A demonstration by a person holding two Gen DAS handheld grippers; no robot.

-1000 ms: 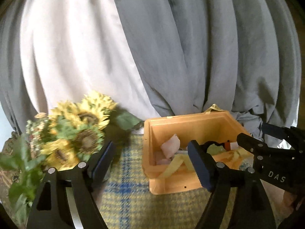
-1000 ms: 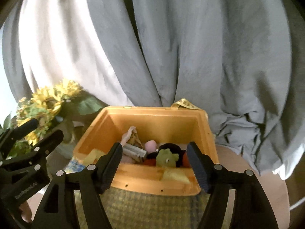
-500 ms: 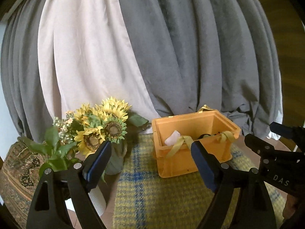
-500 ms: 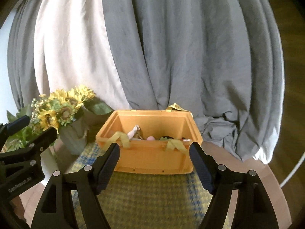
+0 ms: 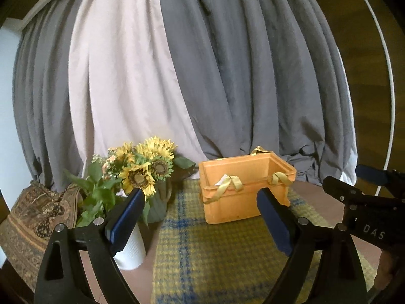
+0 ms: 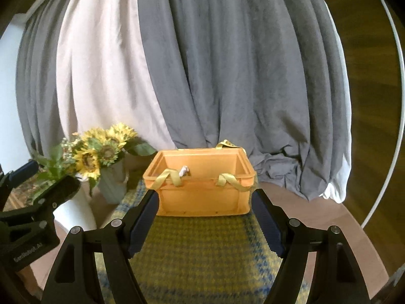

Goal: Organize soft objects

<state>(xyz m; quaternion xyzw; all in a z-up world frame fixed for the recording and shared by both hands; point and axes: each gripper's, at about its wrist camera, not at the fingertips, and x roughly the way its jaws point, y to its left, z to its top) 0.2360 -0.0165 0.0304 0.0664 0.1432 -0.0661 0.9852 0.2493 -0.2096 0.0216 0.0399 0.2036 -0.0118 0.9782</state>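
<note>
Sunflowers (image 5: 145, 169) are seen at the left. The left claw (image 5: 200, 221) is held wide open and empty. The orange crate (image 6: 200, 179) is set on the plaid mat (image 6: 202, 248), beyond the right claw (image 6: 203, 224), likewise spread and empty.

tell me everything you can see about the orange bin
The bin is a rectangular orange plastic crate with a thick stepped rim, open-topped and upright on the yellow-and-blue plaid mat. Yellow ribbon drapes over its front rim in two loops, with another piece at the back corner. Something pale pokes up inside. Grey curtains hang behind. Neither gripper touches it.
</note>
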